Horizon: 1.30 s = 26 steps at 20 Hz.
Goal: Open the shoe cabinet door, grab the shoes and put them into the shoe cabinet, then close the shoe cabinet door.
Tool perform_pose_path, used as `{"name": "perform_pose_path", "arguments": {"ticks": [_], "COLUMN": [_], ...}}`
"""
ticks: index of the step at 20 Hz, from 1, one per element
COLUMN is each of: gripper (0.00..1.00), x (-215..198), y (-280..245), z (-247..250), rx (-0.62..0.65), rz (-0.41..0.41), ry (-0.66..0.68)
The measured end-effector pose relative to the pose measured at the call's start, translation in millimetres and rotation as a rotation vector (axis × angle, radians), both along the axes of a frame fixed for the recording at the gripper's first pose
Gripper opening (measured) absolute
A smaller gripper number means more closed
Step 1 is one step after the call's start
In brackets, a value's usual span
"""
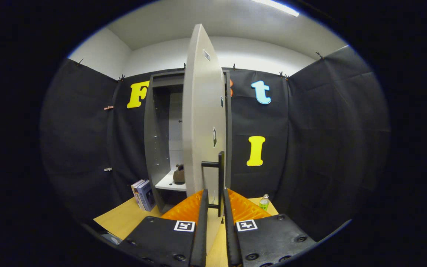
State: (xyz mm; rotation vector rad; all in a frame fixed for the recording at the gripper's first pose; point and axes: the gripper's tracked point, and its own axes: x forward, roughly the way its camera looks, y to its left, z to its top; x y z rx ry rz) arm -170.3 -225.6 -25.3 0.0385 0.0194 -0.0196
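The grey shoe cabinet (156, 141) stands against the booth wall, and its door (202, 122) is swung out toward me, almost edge-on. A black bar handle (221, 174) runs down the door's near face. Its lower end sits between the fingers of my gripper (216, 196), which is shut on it. Inside the cabinet a brown shoe (179, 174) rests on a white shelf (167, 184), left of the door and beyond the fingers.
Several books (143, 194) stand upright on the wooden surface (124, 218) beside the cabinet's left wall. A small green bottle (264, 202) stands to the right, near the black cloth wall.
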Motion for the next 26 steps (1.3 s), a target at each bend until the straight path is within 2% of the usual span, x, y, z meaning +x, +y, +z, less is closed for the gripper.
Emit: {"name": "perform_pose_path", "arguments": {"ticks": [4,10,14,17,26], "gripper": [0.26,0.26,0.26,0.26,0.27], "x": [3.0,26.2,42.2,54.4,75.6], "y": [21.0,89.0,136.9,166.4,222.3], "z": [-16.1,-70.3,-131.5,-176.4,-343.2], "rx": [-0.007,0.053,0.073,0.084,0.127], "rz": [0.037,0.150,0.199,0.207,0.159], "ry": [0.030,0.139,0.253,0.340,0.682]}}
